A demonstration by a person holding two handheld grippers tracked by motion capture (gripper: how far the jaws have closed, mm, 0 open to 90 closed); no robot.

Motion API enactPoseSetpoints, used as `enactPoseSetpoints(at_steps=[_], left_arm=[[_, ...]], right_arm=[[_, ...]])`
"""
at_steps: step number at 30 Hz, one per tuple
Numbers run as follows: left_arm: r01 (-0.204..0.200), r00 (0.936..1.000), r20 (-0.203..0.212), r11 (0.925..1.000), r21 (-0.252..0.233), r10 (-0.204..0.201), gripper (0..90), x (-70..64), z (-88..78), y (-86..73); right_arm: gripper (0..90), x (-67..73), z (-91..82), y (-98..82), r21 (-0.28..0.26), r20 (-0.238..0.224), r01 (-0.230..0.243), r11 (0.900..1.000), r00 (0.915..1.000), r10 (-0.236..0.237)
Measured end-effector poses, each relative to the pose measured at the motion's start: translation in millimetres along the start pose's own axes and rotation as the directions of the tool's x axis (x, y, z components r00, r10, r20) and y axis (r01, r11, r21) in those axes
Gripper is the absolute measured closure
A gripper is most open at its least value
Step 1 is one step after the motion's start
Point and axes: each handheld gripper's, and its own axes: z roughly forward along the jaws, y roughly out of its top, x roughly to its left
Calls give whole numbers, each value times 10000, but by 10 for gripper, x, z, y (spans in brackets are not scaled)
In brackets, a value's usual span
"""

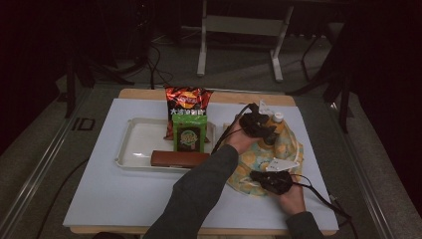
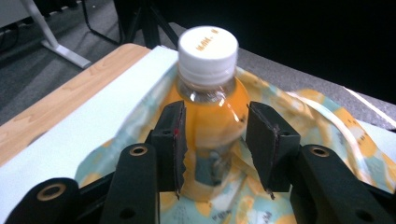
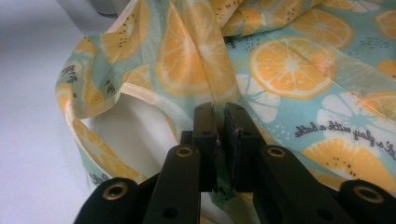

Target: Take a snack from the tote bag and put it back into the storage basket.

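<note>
A bottle of orange drink (image 1: 277, 118) with a white cap stands upright in a soft bag (image 1: 289, 148) printed with orange slices, at the right of the white mat. My left gripper (image 1: 268, 133) reaches across to it from the left. In the left gripper view the bottle (image 2: 208, 105) sits between the two pads of the left gripper (image 2: 215, 119), with a narrow gap at the right pad; the jaws are open. My right gripper (image 1: 258, 176) is at the bag's near edge. In the right gripper view that gripper (image 3: 219, 112) is shut on a fold of the bag (image 3: 289, 65) beside its handle loop.
A white tray (image 1: 130, 149) left of centre holds a red chips bag (image 1: 187, 101), a green box (image 1: 189, 133) and a brown bar (image 1: 179, 159). The person's left forearm crosses in front of the tray. The mat's right edge lies close beside the bag.
</note>
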Motion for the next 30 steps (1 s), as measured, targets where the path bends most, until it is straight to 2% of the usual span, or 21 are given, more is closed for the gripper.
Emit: enactPoseSetpoints(at_steps=[3, 6, 9, 11, 17, 22, 26, 30], left_arm=[[232, 9997, -12, 9996, -151, -232, 559, 27, 27, 11], [288, 9996, 2, 9995, -122, -288, 553, 51, 67, 24], [240, 9997, 89, 9995, -192, -238, 546, 37, 90, 45], [42, 10000, 3, 9999, -149, -42, 527, 18, 107, 63], [24, 10000, -55, 9998, -208, -25, 523, 11, 141, 128], [121, 9999, -66, 9993, -346, -124, 523, 4, 190, 171], [42, 9998, -199, 9997, -232, -47, 530, -14, 230, 218], [246, 9992, -300, 9992, -326, -255, 572, -25, 232, 228]], right_arm=[[834, -1, 0, 1, 4, -13, -10, 10000, 10000, 10], [834, -3, 1, 0, -3, -12, 9, 10000, 10000, -9], [833, -3, 0, 0, 5, -21, -5, 10000, 10000, 5], [833, -3, 0, 0, 3, -25, -2, 10000, 10000, 2], [831, -4, 0, 0, 3, -33, -5, 10000, 10000, 5], [830, -5, 0, 1, 3, -47, -4, 10000, 10000, 4], [828, -7, 0, 1, 9, -66, -25, 10000, 10000, 25], [828, -8, 1, 1, 5, -77, -35, 10000, 10000, 35]])
